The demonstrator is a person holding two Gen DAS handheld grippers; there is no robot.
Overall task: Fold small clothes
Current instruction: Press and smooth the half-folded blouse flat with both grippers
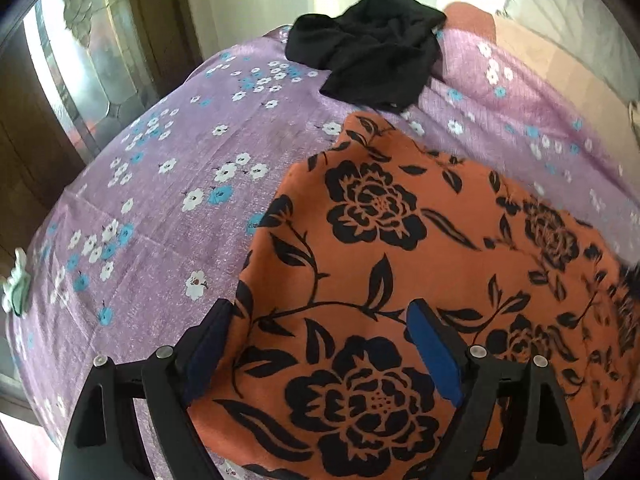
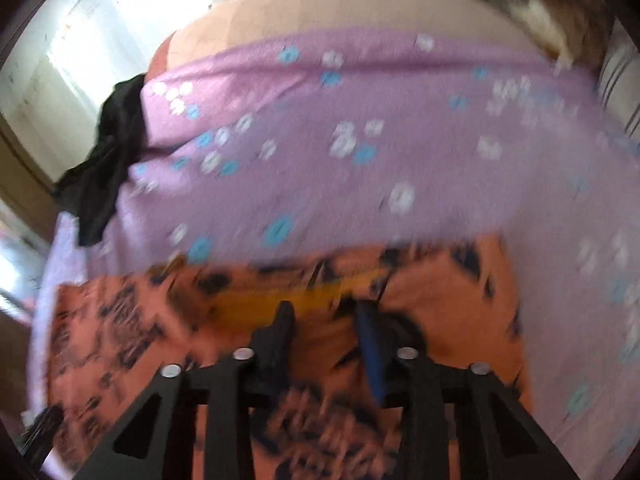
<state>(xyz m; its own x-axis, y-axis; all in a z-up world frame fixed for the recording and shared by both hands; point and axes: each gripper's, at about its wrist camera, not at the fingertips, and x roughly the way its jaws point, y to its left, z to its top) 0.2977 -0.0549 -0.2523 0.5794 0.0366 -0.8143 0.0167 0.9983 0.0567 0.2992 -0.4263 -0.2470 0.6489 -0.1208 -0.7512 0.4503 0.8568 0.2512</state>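
An orange garment with black flowers (image 1: 400, 280) lies spread on the purple flowered sheet (image 1: 168, 200). My left gripper (image 1: 320, 312) is open, its jaws wide apart above the garment's near left part, holding nothing. In the blurred right wrist view the same orange garment (image 2: 440, 300) lies under my right gripper (image 2: 324, 310), whose jaws stand apart over the cloth near a yellowish band (image 2: 256, 304); nothing is clamped between them. A crumpled black garment (image 1: 372, 48) lies at the far edge of the sheet, and it also shows in the right wrist view (image 2: 108, 152).
The purple sheet (image 2: 360, 140) covers a bed with a peach mattress (image 2: 320, 4) showing beyond it. A window and wooden frame (image 1: 80, 60) stand to the left. A small pale green thing (image 1: 16, 284) sits at the sheet's left edge. Striped bedding (image 2: 616, 80) lies at right.
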